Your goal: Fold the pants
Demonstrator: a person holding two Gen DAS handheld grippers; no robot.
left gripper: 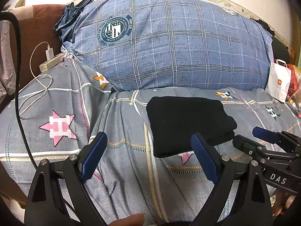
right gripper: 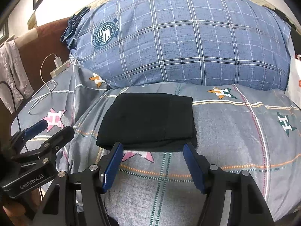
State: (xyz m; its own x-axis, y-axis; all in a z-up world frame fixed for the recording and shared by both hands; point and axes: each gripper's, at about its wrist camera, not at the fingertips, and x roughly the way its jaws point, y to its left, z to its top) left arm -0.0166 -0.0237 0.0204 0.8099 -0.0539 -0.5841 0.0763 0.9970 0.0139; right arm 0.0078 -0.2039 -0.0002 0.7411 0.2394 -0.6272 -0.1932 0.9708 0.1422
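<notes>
The black pants (left gripper: 186, 124) lie folded into a compact rectangle on the grey patterned bedspread (left gripper: 122, 169); they also show in the right wrist view (right gripper: 148, 120). My left gripper (left gripper: 148, 143) is open and empty, just in front of and left of the pants' near edge. My right gripper (right gripper: 152, 148) is open and empty, its blue pads (right gripper: 190, 154) right at the pants' near edge. The right gripper also shows in the left wrist view (left gripper: 252, 137), and the left gripper shows in the right wrist view (right gripper: 54, 128).
A big blue plaid pillow (left gripper: 169, 43) lies behind the pants. A white power strip with charger and cable (left gripper: 50, 62) lies at the left. A white paper bag (left gripper: 278, 81) stands at the right. A brown headboard (left gripper: 43, 28) is far left.
</notes>
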